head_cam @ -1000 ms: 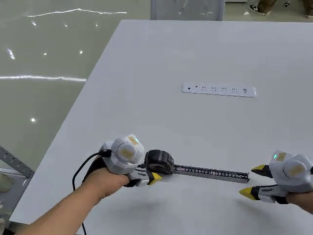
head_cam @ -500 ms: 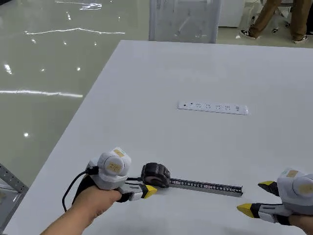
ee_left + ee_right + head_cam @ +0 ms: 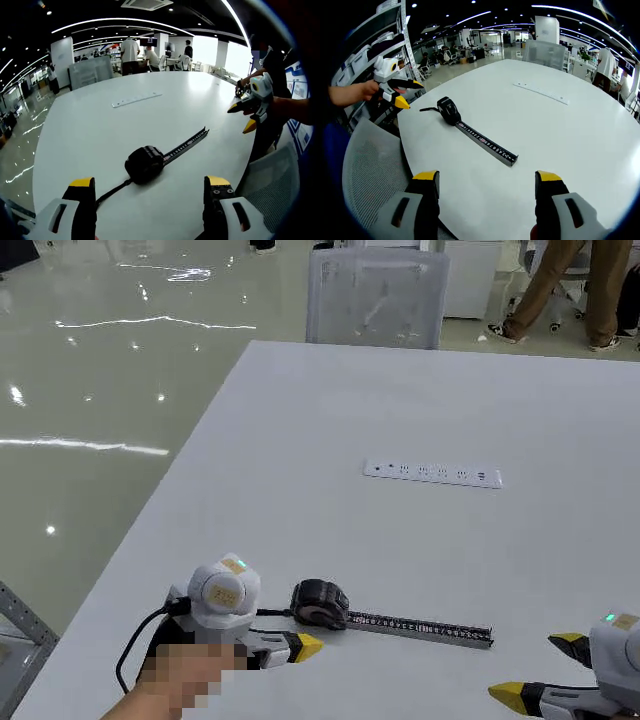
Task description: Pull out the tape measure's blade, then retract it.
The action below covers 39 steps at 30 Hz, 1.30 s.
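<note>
The black tape measure (image 3: 320, 603) lies on the white table (image 3: 400, 400) near its front edge, resting free. Its blade (image 3: 420, 628) stretches flat to the right, ending at a hook. My left gripper (image 3: 292, 642) hovers open just in front and left of the case, apart from it; in the left gripper view the case (image 3: 145, 163) sits ahead of the spread jaws (image 3: 150, 182). My right gripper (image 3: 535, 668) is open, to the front right of the blade's end; in its view the blade (image 3: 485, 141) lies ahead of the gripper (image 3: 487, 175).
A white power strip (image 3: 432, 474) lies mid-table. A grey mesh chair (image 3: 372, 298) stands at the far edge, with a person's legs (image 3: 580, 285) beyond at the back right. The table's left edge drops to a glossy floor (image 3: 90, 390). A thin black strap (image 3: 112, 190) trails from the case.
My left gripper has drawn back from the tape measure's case and now stands apart from it. My right gripper has pulled away from the blade's end. The blade stays extended.
</note>
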Available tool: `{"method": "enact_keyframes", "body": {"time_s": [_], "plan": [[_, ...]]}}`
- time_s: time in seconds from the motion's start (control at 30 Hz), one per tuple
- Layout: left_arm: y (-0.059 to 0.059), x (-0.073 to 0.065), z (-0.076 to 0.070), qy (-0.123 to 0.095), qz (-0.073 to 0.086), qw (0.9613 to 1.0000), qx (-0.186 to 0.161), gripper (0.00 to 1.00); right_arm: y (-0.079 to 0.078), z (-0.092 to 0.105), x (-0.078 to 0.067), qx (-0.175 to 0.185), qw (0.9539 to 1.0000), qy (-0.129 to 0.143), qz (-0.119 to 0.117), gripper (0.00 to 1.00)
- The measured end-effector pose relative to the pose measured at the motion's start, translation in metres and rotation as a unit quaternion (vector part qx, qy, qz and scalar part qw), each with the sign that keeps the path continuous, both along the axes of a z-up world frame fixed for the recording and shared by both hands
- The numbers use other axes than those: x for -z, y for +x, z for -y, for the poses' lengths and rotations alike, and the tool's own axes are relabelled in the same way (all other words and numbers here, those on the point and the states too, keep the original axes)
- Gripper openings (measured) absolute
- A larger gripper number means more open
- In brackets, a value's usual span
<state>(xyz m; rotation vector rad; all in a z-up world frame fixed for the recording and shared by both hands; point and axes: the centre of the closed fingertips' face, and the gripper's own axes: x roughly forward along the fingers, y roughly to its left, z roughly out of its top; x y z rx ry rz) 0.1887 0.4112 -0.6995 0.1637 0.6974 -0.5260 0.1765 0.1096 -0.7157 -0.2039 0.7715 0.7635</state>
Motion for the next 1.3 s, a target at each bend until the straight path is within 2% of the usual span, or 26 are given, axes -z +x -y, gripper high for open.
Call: {"method": "enact_keyframes", "body": {"time_s": [0.27,0.43,0.57,0.87,1.23,1.3], "plan": [[-0.019,-0.008,-0.008,-0.009,0.000,0.9999,-0.015,0.90,-0.016,0.003,-0.022,0.033,0.9994,0.010,0.010,0.81],[-0.032,-0.011,-0.016,-0.012,-0.003,0.9997,-0.020,0.91,-0.031,0.003,-0.030,0.044,0.9989,0.014,0.005,0.84],[-0.041,-0.015,-0.017,-0.033,-0.008,0.9991,-0.026,0.92,-0.040,0.004,-0.035,0.055,0.9983,0.019,0.005,0.86],[-0.063,-0.024,-0.021,-0.041,-0.008,0.9986,-0.032,0.93,-0.060,0.001,-0.054,0.061,0.9979,0.021,0.010,0.91],[-0.093,-0.035,-0.027,-0.038,-0.009,0.9986,-0.035,0.97,-0.071,-0.002,-0.077,0.060,0.9975,0.027,0.027,0.96],[-0.098,-0.037,-0.030,-0.046,-0.011,0.9980,-0.043,0.97,-0.073,-0.003,-0.080,0.059,0.9974,0.029,0.030,0.96]]}}
